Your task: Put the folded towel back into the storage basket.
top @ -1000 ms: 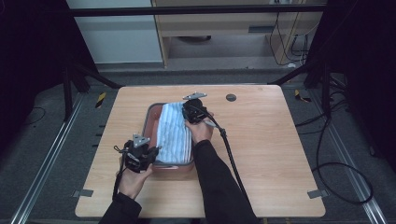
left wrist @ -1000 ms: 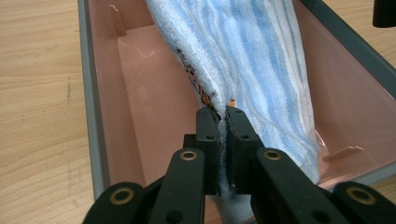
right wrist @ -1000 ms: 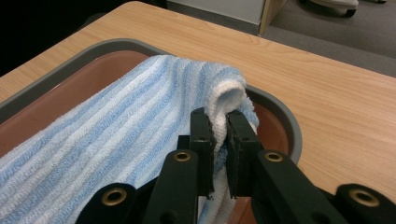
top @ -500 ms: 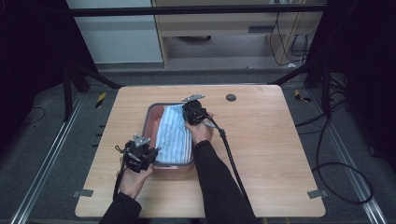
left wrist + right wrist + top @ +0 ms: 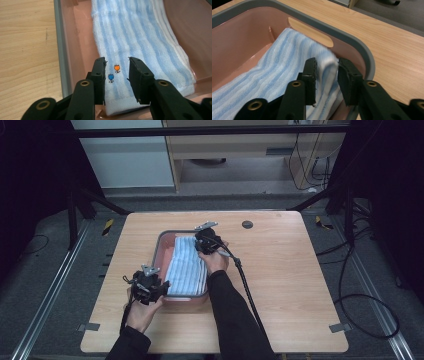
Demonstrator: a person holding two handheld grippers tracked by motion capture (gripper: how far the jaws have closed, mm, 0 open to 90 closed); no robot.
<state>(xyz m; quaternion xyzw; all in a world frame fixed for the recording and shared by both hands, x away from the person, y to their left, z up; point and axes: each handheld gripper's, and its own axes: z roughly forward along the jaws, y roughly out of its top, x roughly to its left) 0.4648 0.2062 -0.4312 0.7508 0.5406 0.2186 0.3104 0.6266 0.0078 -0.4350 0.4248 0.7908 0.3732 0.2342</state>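
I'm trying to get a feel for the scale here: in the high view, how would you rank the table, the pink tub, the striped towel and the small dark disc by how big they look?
1. Table, by far the largest.
2. Pink tub.
3. Striped towel, lying inside the tub.
4. Small dark disc, the smallest.

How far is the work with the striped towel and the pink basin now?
Done: the folded striped towel lies inside the pink basin. In hand: both the left gripper and the right gripper have just been opening, jaws parted, with the towel between them but not pressed. Left: drawing both grippers away.
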